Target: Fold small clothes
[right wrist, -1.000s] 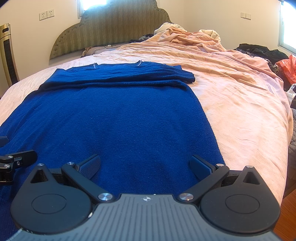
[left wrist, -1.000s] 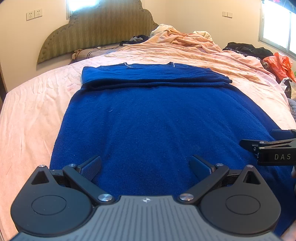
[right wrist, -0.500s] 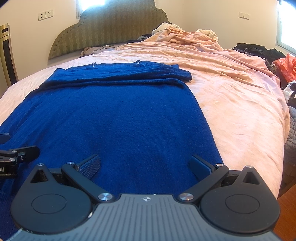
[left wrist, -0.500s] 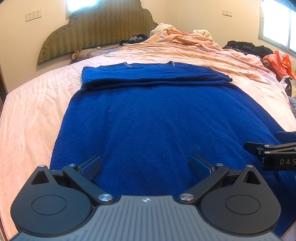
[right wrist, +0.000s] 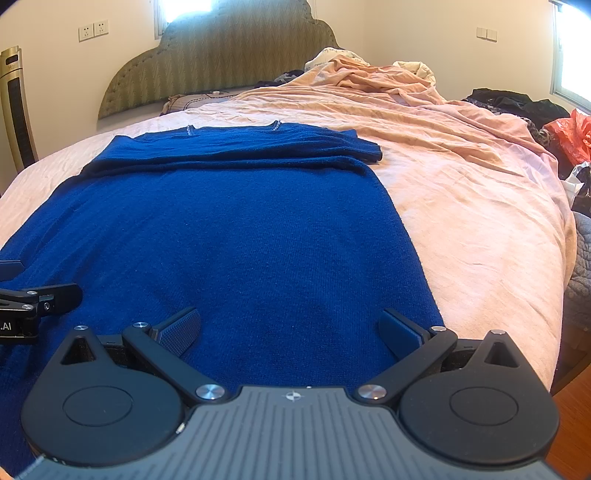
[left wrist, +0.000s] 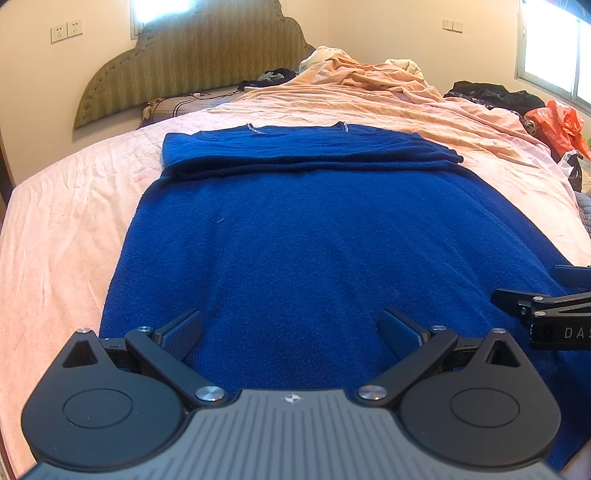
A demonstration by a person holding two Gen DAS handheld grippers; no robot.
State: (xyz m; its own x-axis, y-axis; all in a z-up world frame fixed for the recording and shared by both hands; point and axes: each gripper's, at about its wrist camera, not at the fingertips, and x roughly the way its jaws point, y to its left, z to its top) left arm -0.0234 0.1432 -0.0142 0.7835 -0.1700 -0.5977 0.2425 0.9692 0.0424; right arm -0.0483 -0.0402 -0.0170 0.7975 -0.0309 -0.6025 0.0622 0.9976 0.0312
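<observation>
Bright daylit room, both views sharp w/ no motion blur. A window [left wrist: 554, 48] at right and another above the headboard [right wrist: 184, 7] are blown out to white. Soft, faint shadows under the sweater [left wrist: 314, 240] folds. Strong fisheye bend: walls and bed [right wrist: 480, 221] edges curve, corners darken.

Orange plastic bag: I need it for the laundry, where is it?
In both wrist views the orange plastic bag sits at the far right, off the bed's edge, beside dark clothes below the window.

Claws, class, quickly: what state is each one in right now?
Left claw: open, holding nothing, above the blue sweater.
Right claw: open, holding nothing.
</observation>
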